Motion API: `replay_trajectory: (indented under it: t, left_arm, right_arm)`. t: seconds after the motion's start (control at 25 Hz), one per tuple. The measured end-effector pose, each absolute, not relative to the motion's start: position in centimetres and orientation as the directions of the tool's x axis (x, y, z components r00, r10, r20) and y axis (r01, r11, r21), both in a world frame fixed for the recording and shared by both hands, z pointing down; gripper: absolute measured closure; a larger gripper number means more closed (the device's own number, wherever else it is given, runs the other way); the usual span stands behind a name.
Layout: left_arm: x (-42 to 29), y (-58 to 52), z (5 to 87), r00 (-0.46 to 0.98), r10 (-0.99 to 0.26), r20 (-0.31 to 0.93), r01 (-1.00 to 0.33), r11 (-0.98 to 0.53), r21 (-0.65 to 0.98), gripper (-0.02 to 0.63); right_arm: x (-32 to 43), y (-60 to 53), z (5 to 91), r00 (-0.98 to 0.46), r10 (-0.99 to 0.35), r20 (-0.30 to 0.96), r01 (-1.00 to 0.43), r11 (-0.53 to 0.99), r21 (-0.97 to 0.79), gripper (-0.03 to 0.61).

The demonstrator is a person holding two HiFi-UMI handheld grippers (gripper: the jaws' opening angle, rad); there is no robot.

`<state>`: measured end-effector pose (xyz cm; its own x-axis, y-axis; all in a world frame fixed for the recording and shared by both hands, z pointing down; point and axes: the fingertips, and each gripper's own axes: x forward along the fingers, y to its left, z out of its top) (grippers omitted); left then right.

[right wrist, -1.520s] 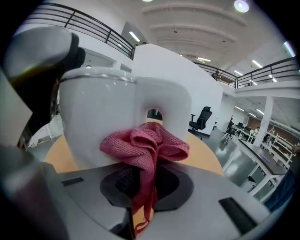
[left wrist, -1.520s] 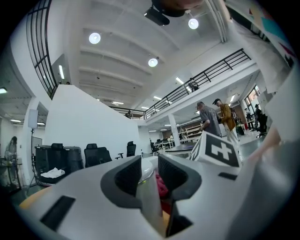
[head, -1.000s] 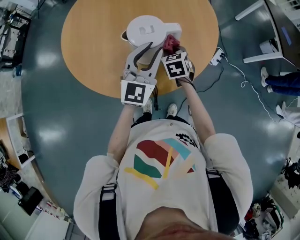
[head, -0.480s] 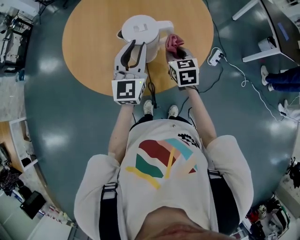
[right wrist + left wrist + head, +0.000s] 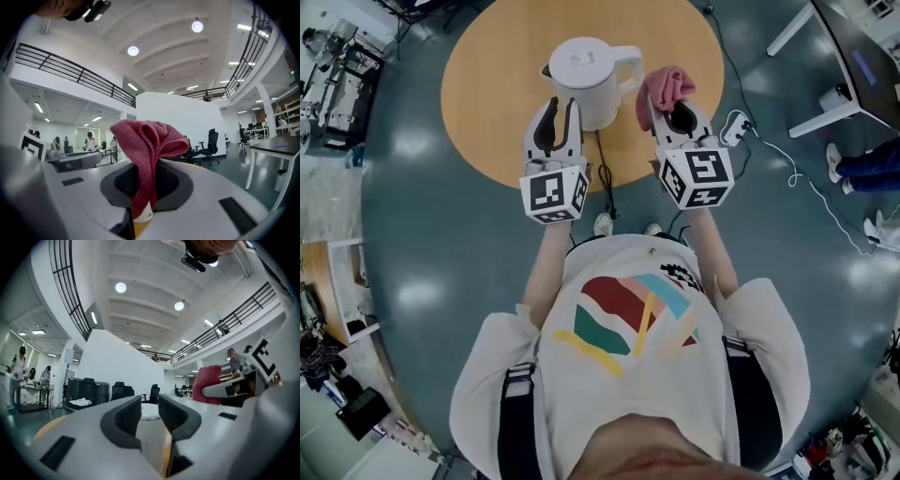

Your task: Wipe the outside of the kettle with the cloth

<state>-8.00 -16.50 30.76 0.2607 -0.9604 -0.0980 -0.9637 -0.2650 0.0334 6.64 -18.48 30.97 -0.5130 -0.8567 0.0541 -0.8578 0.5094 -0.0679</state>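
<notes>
Found the fingers (image 5: 125, 417) of the left gripper (image 5: 558, 108) partly apart with nothing between them, set against the lower left side of the kettle in the head view. Unable to tell whether touching it. Found the fingers (image 5: 123, 182) of the right gripper (image 5: 672, 117) closed tight on the cloth, with most of it bunched above the tips.

Noted one round wooden table (image 5: 487, 84) at upper centre of the head view. Noted one white kettle (image 5: 581, 75) standing upright on it, lid on, handle toward the right of the frame. Noted one dark cord (image 5: 602, 169) trailing from the kettle's base toward the lower edge of the table. Noted one red cloth (image 5: 666, 86) just right of the handle, apart from the kettle. Counted two grippers.

Judged no wiping contact at present, with the cloth held clear of the kettle wall. Unable to tell which sides have been wiped, with no dirt or streaks visible. Judged any remaining work to need the cloth brought back against the wall.
</notes>
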Motion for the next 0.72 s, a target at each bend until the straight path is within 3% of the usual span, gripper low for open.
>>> replay_trajectory:
  t: [0.72]
  left_arm:
    - [-8.7, -14.4, 29.7, 0.193, -0.975, -0.107, -0.98, -0.197, 0.029, 0.462]
  right_arm:
    - [6.4, -16.2, 30.4, -0.548, -0.836, 0.043, -0.837, 0.548, -0.007, 0.532]
